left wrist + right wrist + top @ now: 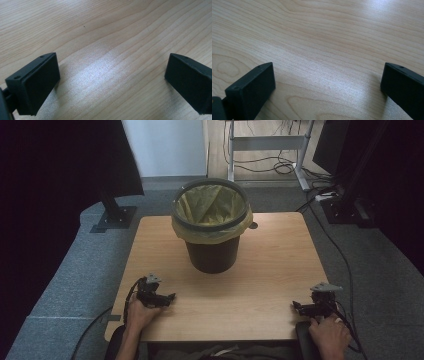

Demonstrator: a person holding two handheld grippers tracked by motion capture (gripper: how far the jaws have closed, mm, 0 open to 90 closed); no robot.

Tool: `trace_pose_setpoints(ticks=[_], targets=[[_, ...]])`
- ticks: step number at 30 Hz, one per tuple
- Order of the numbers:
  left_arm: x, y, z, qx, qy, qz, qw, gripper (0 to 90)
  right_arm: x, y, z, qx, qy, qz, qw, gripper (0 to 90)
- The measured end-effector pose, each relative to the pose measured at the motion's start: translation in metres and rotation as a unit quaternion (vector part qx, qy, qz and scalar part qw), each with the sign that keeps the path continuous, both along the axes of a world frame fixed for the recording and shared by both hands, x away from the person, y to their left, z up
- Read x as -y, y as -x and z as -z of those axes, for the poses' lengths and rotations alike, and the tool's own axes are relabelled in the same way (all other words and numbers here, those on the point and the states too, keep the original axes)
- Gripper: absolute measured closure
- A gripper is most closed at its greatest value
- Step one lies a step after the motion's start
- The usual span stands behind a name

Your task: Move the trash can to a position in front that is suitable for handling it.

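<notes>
The left gripper rested low over the near left part of the table, its jaws spread wide with nothing between them. The right gripper sat at the near right edge, jaws equally wide apart and empty. Ahead of both, roughly midway between them and well apart from either, stood the bin, upright, its yellow liner folded out over the rim.

Judged from this, work on the bin had not begun: nothing was held, nothing touched, and the whole approach was left to do.

The high view placed the bin and both hands. The left gripper view gave the gap of the left gripper over bare wood grain; the right gripper view did likewise for the right gripper, confirming no object lay between the jaws.
</notes>
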State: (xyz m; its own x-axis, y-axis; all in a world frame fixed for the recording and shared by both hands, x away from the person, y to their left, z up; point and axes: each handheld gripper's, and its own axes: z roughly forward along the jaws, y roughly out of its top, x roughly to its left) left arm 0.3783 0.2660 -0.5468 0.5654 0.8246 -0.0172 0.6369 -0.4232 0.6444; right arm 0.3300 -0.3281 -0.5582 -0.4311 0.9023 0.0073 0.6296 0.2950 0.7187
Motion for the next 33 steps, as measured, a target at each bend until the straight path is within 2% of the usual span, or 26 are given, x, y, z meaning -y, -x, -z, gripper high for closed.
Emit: trace_pose_setpoints(ticks=[4, 6, 16, 19, 23, 27, 33], targets=[[0.002, 0.000, 0.000, 0.000, 0.001, -0.008, 1.0000, 0.0, 0.000, 0.000, 0.000, 0.000, 0.000, -0.001, 1.0000, 0.0], [0.002, 0.000, 0.000, 0.000, 0.000, -0.013, 0.9999, 0.0, 0.001, -0.002, 0.000, 0.000, 0.000, -0.012, 0.9999, 0.0], [0.004, -0.002, 0.000, 0.000, 0.001, -0.014, 0.9999, 0.0, -0.005, -0.014, 0.000, 0.000, -0.001, -0.021, 0.9998, 0.0], [0.005, -0.004, -0.001, -0.004, -0.002, -0.006, 1.0000, 0.0, -0.009, -0.019, -0.001, -0.004, -0.007, -0.027, 0.9996, 0.0], [0.007, -0.010, -0.002, -0.012, -0.001, 0.007, 0.9999, 0.0, -0.013, -0.027, -0.007, -0.027, -0.019, -0.035, 0.9988, 0.0], [0.010, -0.016, -0.006, -0.019, -0.002, 0.018, 0.9997, 0.0, -0.018, -0.032, -0.016, -0.017, -0.026, -0.037, 0.9988, 0.0], [0.012, -0.022, -0.012, -0.008, 0.003, 0.026, 0.9996, 0.0, -0.025, -0.040, -0.027, -0.009, -0.041, -0.045, 0.9981, 0.0]])
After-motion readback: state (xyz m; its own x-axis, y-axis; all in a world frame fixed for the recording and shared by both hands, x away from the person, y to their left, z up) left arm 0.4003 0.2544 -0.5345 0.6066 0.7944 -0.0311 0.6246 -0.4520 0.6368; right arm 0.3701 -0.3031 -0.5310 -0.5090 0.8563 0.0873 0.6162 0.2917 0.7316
